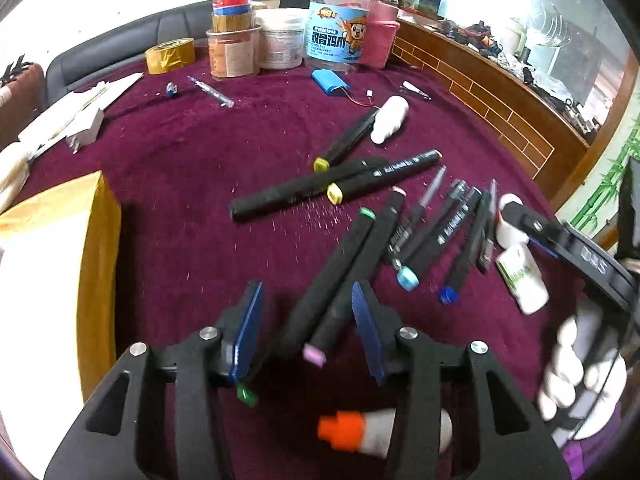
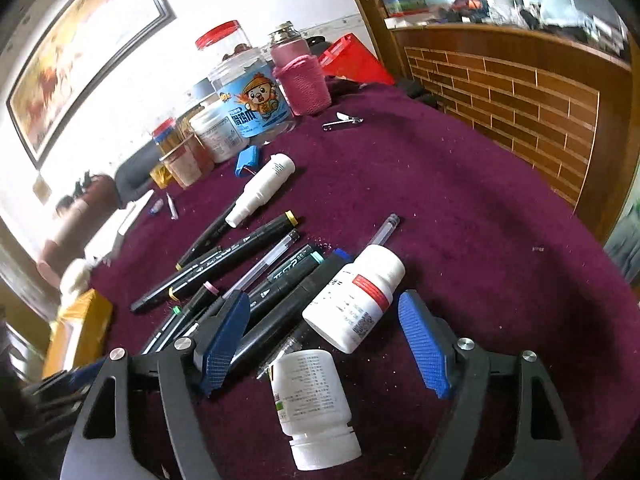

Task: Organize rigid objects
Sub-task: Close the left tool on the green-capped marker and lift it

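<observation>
Several black markers lie scattered on a maroon tablecloth (image 1: pixel 200 160). My left gripper (image 1: pixel 306 336) is open, its blue pads either side of a green-capped marker (image 1: pixel 320 284) and a pink-capped marker (image 1: pixel 348 292), not closed on them. My right gripper (image 2: pixel 324 340) is open around two white pill bottles: one with a red label (image 2: pixel 356 296) and one lying nearer the camera (image 2: pixel 310 404). A white spray bottle (image 2: pixel 262 188) lies further back, also in the left wrist view (image 1: pixel 390 120). The right gripper also shows at the right edge of the left wrist view (image 1: pixel 576 256).
Jars and tubs (image 1: pixel 340 28) and a tape roll (image 1: pixel 170 55) stand at the table's far edge. A yellow-edged box (image 1: pixel 52 280) sits at left. An orange-capped white bottle (image 1: pixel 380 432) lies under my left gripper. A brick-pattern wooden counter (image 2: pixel 520 92) borders the right.
</observation>
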Demonstrator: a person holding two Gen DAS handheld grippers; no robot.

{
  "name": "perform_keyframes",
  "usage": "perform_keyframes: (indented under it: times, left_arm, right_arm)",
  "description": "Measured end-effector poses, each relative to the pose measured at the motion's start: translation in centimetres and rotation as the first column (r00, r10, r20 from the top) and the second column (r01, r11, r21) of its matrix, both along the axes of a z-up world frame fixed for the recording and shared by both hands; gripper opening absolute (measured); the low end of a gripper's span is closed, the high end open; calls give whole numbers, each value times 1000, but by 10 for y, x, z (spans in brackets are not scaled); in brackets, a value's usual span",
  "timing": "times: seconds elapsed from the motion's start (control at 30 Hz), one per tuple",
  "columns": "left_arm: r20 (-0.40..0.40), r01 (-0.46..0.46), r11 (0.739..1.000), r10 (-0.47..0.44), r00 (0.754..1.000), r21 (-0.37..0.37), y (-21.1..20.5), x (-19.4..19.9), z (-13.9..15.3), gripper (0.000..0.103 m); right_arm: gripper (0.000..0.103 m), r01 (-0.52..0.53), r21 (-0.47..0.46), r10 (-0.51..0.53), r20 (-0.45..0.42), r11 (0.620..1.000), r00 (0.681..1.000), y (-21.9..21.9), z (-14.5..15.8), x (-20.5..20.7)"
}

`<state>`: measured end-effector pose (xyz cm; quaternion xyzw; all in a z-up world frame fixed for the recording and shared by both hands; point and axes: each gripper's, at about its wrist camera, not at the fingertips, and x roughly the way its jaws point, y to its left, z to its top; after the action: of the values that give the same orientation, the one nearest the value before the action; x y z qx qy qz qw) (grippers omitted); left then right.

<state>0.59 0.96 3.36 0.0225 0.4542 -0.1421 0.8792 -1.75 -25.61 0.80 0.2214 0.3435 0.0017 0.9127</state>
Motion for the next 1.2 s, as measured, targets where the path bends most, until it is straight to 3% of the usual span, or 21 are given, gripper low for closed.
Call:
perform_keyframes:
  times: [0.1,0.2,0.37,0.57,0.63,0.77,0.9,1.0,1.1,1.2]
  left_arm:
    - [-17,9,999,-9,1000,42,-6,13,-8,42]
    - [-2,27,1000,-27,1000,14,-3,10,-7,21]
    - [-18,66,998,-66,998,2,-1,-3,-6,20]
    - [-54,29,998,-32,998,-58,19,1,-7,21]
    - [-64,44,998,-46,997,-38,14,0,-10,21]
    - [-41,84,991,-80,996,103,-9,-1,-16,21]
    - [-35,82,991,-79,996,107,-15,10,-16,20]
    - [2,78,991,-79,997,112,-16,7,-17,11]
    - [-20,55,998,-55,998,-9,-4,4,-14,11]
    - [6,12,989,-12,1000,-144,17,-9,1,12]
  right_arm:
    - [72,-4,27,5,-12,1000,1000,-3,-4,1]
    - [72,-13,35,13,-3,999,1000,-4,-5,-2]
    - [72,-14,48,13,1,999,1000,-5,-6,-4]
    - [72,-1,67,1,-6,998,1000,-6,-7,-4]
    - [72,-2,67,2,-9,998,1000,-6,-7,-4]
    - [72,-2,65,3,-13,998,1000,-6,-6,-2]
    - [72,0,63,1,-17,998,1000,-6,-6,-2]
    - [72,-5,62,7,-23,998,1000,-5,-7,-2]
    - [72,-4,63,6,-30,998,1000,-5,-8,-1]
    - [72,0,63,3,-37,998,999,-6,-9,-1]
